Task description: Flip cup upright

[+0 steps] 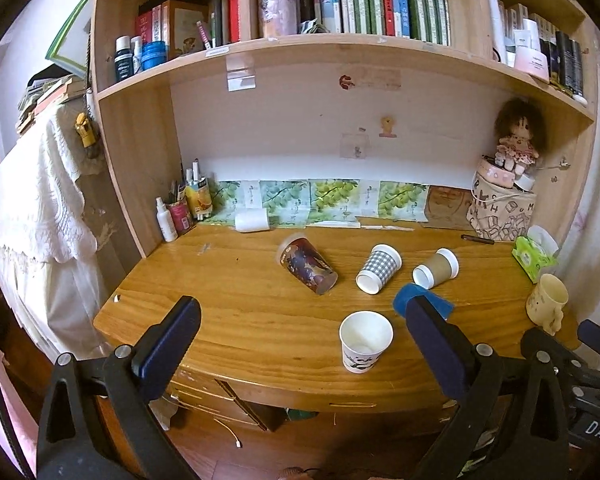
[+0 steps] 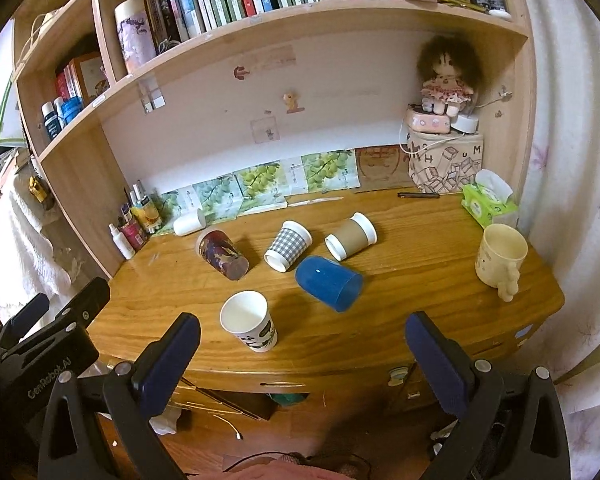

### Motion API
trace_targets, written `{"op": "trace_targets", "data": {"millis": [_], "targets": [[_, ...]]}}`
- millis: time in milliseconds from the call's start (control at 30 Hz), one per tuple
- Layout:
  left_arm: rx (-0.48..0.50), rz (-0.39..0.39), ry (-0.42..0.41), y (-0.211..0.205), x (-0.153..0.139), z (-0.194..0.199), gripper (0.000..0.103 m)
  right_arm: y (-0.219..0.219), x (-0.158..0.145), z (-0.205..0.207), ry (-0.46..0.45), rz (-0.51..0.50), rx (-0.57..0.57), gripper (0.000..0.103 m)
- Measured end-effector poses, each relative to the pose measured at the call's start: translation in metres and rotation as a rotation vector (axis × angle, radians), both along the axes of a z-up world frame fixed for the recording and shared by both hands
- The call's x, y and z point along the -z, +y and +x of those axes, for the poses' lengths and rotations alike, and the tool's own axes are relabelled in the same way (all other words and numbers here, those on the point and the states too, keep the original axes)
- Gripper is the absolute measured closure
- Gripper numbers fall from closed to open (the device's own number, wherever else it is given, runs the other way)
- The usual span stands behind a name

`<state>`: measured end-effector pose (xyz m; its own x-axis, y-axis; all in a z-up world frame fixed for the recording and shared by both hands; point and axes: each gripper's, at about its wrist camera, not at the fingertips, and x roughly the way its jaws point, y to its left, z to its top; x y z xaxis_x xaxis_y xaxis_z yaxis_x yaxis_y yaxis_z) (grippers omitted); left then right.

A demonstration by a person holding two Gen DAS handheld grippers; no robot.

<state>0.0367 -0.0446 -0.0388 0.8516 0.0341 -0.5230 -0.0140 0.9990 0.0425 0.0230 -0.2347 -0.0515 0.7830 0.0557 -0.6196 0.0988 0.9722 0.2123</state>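
Several cups lie on their sides on the wooden desk [image 2: 420, 280]: a blue plastic cup [image 2: 328, 283], a grey checked paper cup [image 2: 288, 245], a brown paper cup [image 2: 351, 236], a dark patterned cup [image 2: 221, 254] and a white cup [image 2: 190, 222] at the back. A white panda cup [image 2: 250, 320] stands upright near the front edge. My left gripper [image 1: 302, 330] is open and empty, in front of the desk with the panda cup [image 1: 365, 340] between its fingers' lines. My right gripper [image 2: 302, 346] is open and empty, before the front edge, below the blue cup.
A cream mug [image 2: 500, 258] stands upright at the right edge. A green tissue pack [image 2: 486, 202], a printed box with a doll [image 2: 446, 164] and bottles with pens [image 2: 134, 222] line the back. Bookshelves hang above. Drawers [image 2: 400, 376] sit under the front edge.
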Motion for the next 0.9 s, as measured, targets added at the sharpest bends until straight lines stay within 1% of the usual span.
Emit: {"op": "trace_targets", "data": {"millis": [367,567,900], "targets": [[0.032,-0.016,0.004,-0.006,0.001,0.008,0.001,-0.003,0.002,0.006,0.013,0.001,0.009,0.001],[0.044,-0.01,-0.013,-0.011,-0.001,0.006,0.001,-0.009,0.005,0.007,0.022,0.009,0.03,0.001],[0.033,0.001,-0.002,-0.013,0.001,0.007,0.001,-0.015,0.008,0.007,0.039,0.001,0.045,0.001]]}}
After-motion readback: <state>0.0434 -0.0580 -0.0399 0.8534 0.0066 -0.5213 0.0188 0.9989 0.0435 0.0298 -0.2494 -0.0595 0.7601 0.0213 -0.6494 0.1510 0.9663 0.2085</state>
